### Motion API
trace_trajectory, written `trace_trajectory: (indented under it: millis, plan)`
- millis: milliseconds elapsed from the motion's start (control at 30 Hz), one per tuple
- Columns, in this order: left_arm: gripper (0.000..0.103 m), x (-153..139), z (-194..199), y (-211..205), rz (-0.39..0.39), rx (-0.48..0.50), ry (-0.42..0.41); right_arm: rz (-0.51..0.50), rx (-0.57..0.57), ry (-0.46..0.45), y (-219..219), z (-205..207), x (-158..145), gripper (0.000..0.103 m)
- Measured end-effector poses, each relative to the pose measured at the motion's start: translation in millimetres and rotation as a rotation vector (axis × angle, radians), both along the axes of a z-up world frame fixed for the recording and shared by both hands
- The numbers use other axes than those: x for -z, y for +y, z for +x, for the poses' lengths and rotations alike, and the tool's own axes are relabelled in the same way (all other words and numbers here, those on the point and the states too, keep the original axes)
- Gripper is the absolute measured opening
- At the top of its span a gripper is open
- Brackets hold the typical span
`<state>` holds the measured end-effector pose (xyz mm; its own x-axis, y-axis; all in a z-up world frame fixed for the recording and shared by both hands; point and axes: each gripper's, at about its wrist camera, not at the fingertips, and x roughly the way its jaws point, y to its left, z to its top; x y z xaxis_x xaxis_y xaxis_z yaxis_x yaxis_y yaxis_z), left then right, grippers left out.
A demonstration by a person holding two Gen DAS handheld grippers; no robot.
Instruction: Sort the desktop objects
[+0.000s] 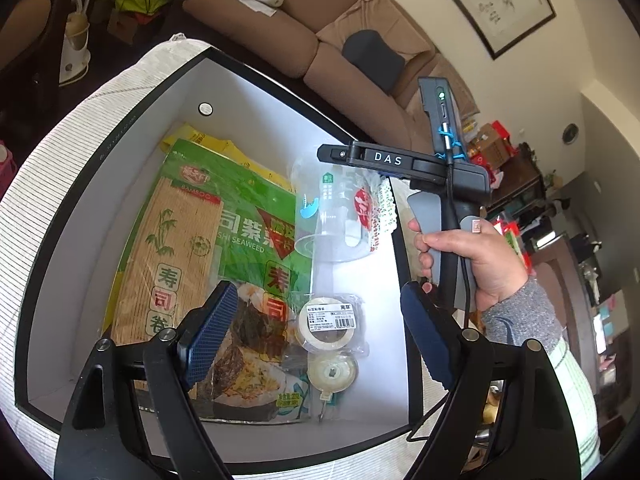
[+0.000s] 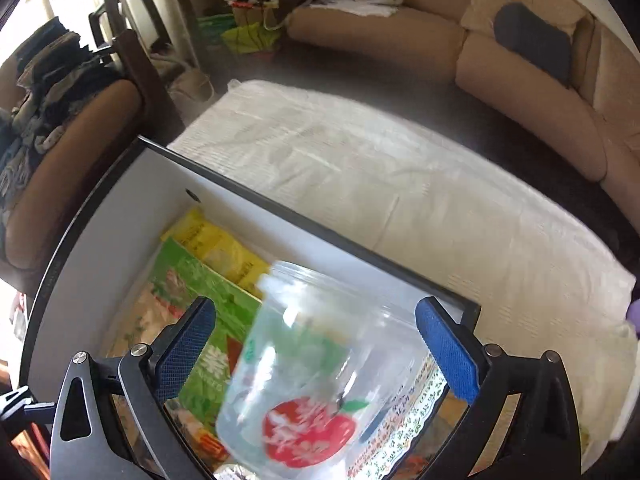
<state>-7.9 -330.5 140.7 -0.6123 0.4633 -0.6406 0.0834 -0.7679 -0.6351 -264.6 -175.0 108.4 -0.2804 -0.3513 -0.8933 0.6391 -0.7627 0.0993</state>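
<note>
A black-rimmed box with white walls stands on a pale striped cloth. Inside lie a green sushi seaweed pack, a yellow pack under it, a wrapped tape roll, a small round dispenser and a clear plastic cup with a red apple print. My left gripper hangs open over the seaweed pack and the tape, holding nothing. In the right wrist view my right gripper is open around the blurred cup; its pads do not visibly press on it.
A hand in a grey sleeve holds the right tool's handle over the box's right wall. The cloth stretches bare beyond the box rim. A tan sofa curves behind it, and a brown chair stands to the left.
</note>
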Motion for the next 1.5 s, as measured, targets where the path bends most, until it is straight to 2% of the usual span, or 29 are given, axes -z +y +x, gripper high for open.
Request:
trace_trajectory:
  millis: [33,167,367,467,633,867,1033,1233,1367,1500]
  plan:
    - [0.082,-1,0,1,0.001,0.002,0.003,-0.036,-0.003,-0.017,4,0,0,0.098]
    - [0.082,-2,-1,2,0.002,0.003,0.009,-0.066,-0.006,0.024,10,9,-12,0.1]
    - [0.083,-2,0,1,-0.001,0.0,0.006,-0.162,-0.046,0.095,20,34,-62,0.1]
    - [0.084,-4,-1,4,-0.016,0.012,0.01,-0.203,-0.067,0.088,32,56,-82,0.1]
    - [0.103,-8,-2,18,-0.045,0.049,0.021,-0.26,-0.074,0.118,74,107,-101,0.103]
    - [0.103,-12,-1,47,-0.078,0.073,0.023,-0.321,0.057,0.111,165,169,-94,0.103]
    - [0.103,-31,5,97,-0.122,0.133,0.088,-0.319,0.195,0.162,229,203,-84,0.103]
    - [0.103,-41,16,188,-0.175,0.269,0.152,-0.36,0.4,0.152,302,212,-59,0.103]
    - [0.103,-31,23,255,-0.307,0.371,0.179,-0.388,0.464,0.143,335,209,-44,0.103]
    - [0.103,1,17,305,-0.436,0.402,0.157,-0.456,0.518,0.128,371,202,-37,0.103]
